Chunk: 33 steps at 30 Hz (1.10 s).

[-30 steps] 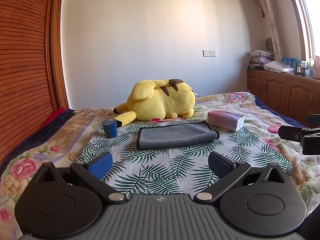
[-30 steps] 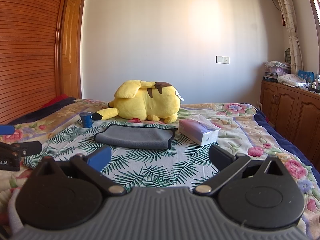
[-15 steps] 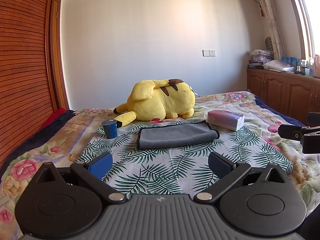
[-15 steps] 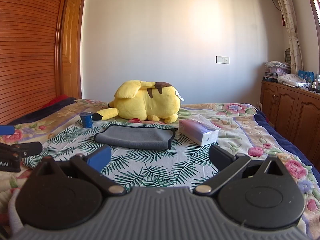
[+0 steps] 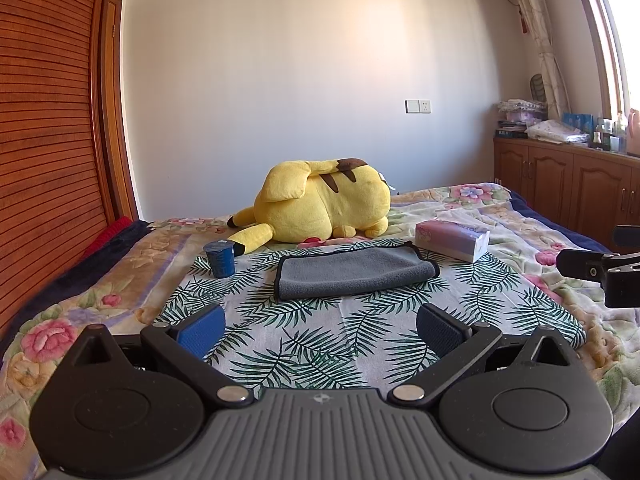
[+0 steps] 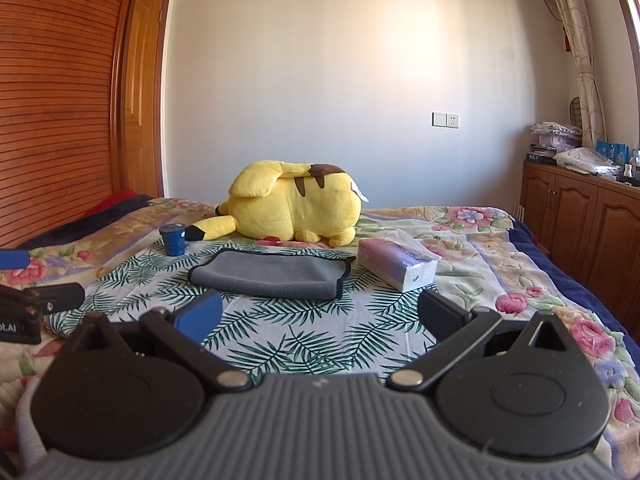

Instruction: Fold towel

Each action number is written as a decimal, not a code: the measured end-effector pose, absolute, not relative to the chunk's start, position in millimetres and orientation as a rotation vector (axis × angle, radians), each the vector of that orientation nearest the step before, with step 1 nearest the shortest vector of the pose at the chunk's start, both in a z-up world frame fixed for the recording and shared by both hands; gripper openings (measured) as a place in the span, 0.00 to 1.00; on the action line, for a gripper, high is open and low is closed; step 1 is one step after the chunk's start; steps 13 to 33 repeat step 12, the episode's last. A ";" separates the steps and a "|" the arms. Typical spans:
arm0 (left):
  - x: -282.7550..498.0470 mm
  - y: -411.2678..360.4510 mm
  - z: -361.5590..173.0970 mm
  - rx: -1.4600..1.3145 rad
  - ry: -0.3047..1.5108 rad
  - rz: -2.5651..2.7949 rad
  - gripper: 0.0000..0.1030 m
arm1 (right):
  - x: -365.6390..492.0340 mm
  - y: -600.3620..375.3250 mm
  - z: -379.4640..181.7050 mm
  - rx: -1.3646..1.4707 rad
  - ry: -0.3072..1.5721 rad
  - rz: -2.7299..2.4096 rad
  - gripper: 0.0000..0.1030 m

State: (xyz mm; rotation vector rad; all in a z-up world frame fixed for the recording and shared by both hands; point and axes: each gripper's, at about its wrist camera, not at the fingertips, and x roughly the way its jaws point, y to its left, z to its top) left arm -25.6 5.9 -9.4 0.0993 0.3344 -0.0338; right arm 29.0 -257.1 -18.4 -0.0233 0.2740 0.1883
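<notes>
Both the left gripper [image 5: 320, 326] and right gripper [image 6: 320, 312] hovered wide apart, holding nothing, near a palm-leaf cloth [image 5: 320, 340] on the floral bed [image 6: 500, 248]; the grey towel [image 5: 354, 272] lay folded beyond, before a yellow plush [image 5: 324, 208].

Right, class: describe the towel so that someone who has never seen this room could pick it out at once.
Find the bed, then its palm-leaf cloth. In front of the yellow plush toy lies the towel, between a blue cup and a tissue pack. It alone is flat, grey and dark-edged.
</notes>
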 end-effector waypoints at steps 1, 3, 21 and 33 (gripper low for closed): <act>-25.7 5.7 -9.4 0.099 0.334 -0.034 0.84 | 29.0 -257.1 -18.4 -0.024 0.274 0.188 1.00; -25.6 5.8 -9.4 0.100 0.335 -0.034 0.84 | 29.0 -257.1 -18.4 -0.024 0.274 0.188 1.00; -25.7 8.1 -9.2 0.101 0.334 -0.037 0.84 | 28.9 -256.9 -18.5 -0.024 0.273 0.188 1.00; -25.7 8.1 -9.2 0.101 0.334 -0.037 0.84 | 28.9 -256.9 -18.5 -0.024 0.273 0.188 1.00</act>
